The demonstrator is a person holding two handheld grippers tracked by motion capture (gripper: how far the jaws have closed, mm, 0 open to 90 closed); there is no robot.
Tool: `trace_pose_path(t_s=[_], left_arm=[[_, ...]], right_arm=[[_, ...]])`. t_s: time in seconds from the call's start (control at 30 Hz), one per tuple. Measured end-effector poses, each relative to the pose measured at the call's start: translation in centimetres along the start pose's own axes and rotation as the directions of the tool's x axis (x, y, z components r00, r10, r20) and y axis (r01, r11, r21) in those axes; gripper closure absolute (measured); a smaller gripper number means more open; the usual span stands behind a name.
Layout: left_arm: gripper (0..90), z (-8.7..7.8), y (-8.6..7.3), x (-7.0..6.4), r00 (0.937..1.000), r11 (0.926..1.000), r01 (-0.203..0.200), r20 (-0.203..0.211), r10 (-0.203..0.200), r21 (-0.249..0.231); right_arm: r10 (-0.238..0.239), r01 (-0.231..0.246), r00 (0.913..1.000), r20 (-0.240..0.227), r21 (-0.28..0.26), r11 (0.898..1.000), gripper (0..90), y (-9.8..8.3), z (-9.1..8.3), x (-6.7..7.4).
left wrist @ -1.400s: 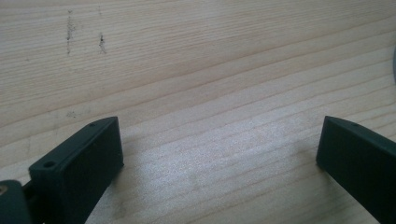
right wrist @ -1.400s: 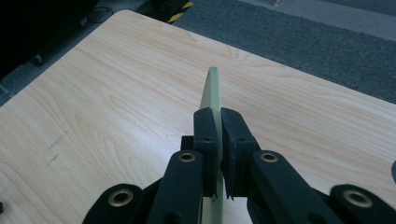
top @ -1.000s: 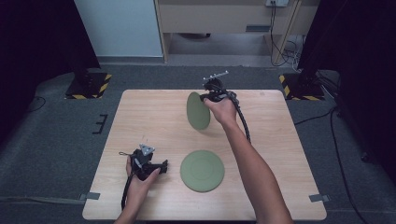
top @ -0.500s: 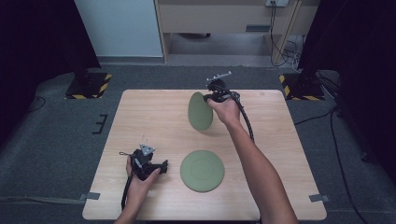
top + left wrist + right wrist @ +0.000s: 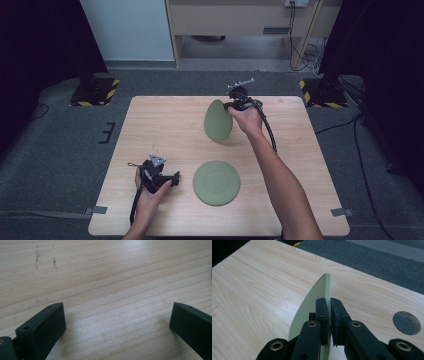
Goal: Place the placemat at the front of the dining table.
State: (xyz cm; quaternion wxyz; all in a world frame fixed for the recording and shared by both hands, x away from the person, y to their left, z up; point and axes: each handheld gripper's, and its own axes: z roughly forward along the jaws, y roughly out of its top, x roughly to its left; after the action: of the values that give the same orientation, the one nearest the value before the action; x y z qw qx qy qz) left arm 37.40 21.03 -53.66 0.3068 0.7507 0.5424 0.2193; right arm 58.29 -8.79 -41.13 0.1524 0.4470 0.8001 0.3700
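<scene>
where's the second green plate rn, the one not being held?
In the high view the flat plate lies on the table near its front edge, about centre, just right of the left gripper and nearer the person than the tilted plate in the right gripper.

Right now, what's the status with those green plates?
Right gripper shut on tilted plate, lifted on edge. Left gripper open, empty, low over the table. Second plate flat, nothing in the way.

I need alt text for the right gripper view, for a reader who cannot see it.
The right gripper is shut on the rim of a green plate, holding it on edge above a wooden table. A round hole in the tabletop lies to the right.
</scene>
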Motion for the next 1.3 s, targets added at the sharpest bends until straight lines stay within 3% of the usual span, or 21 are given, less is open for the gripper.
trace_pose_path(t_s=[0.77, 1.3], left_arm=[[0.0, 0.0, 0.0, 0.0, 1.0000, 1.0000, 0.000, 0.001, 0.000, 0.001], [0.0, 0.0, 0.0, 0.0, 1.0000, 1.0000, -0.001, 0.000, 0.001, 0.001]], right_arm=[[0.048, -0.048, 0.9987, 0.017, 0.010, 0.999, 86.0, -2.4, 0.2, -2.7], [0.063, -0.064, 0.9974, 0.034, 0.017, 0.998, 86.0, -3.6, 0.5, -3.6]])
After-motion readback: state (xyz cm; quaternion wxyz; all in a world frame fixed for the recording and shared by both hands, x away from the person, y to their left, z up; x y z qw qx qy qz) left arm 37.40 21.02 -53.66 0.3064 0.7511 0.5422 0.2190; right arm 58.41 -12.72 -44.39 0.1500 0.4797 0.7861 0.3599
